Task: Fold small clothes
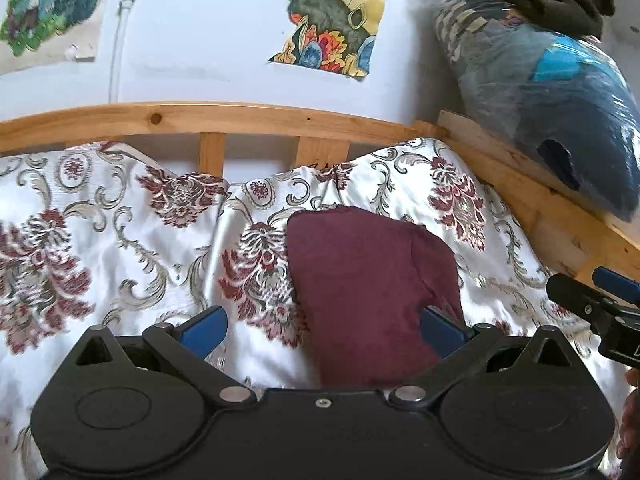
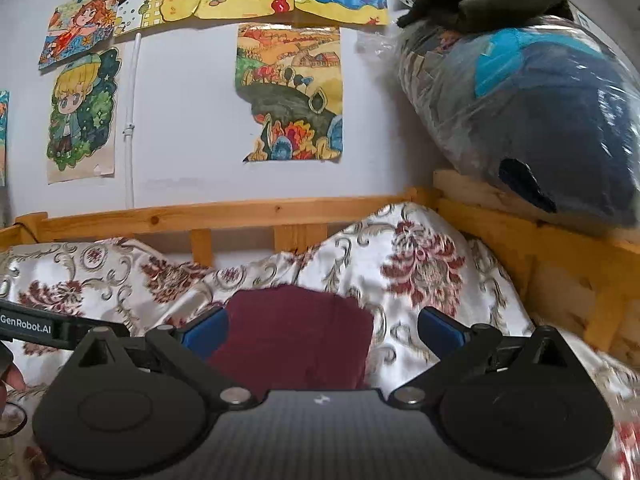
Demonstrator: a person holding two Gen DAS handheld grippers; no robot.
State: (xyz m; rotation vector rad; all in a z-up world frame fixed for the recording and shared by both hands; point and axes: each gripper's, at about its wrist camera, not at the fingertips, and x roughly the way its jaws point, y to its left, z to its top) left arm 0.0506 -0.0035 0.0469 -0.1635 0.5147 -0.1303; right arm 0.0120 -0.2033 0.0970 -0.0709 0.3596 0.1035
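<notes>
We are holding the left hand-held gripper [image 1: 322,322] and right hand-held gripper [image 2: 322,330] spread wide, gripping nothing. The folded maroon garment [image 1: 368,280] is lying on the bed's floral bedspread [image 1: 120,240]. A clear bag [image 2: 540,120] is holding dark clothes.

Maroon garment [image 2: 296,336] on floral bedspread [image 2: 420,272], right tool [image 2: 320,330] spread wide

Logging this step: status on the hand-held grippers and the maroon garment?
Left hand-held gripper open, empty. Right hand-held gripper open, empty. Maroon garment lying folded on the floral bedspread, untouched. Nothing in the way.
</notes>
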